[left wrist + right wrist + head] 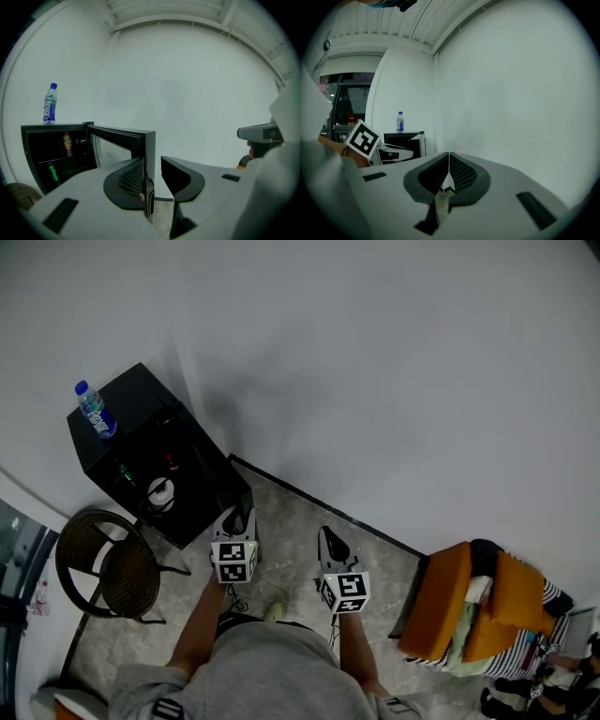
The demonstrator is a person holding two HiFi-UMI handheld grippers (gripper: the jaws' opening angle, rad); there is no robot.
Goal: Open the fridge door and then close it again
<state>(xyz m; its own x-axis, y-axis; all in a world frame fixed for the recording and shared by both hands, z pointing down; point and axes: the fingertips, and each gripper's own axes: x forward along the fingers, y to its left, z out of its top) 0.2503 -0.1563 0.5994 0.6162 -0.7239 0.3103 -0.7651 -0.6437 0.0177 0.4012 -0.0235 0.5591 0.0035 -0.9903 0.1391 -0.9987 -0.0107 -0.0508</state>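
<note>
A small black fridge [120, 423] stands against the white wall with its door [211, 470] swung open. Drinks show on its inner shelves: an orange can [67, 144] and a green bottle [53, 172]. My left gripper [238, 514] is at the door's free edge [150, 159]. That edge stands between the open jaws [152, 173], against the left finger [133, 180], with a slit of wall showing before the right finger. My right gripper [330, 545] hovers to the right of the door, shut on nothing [448, 176].
A blue-labelled water bottle [96, 411] stands on the fridge top. A round wicker chair [103, 563] sits left of my legs. An orange seat piled with bags [469, 606] is at the right. Tiled floor [291, 521] lies along the wall.
</note>
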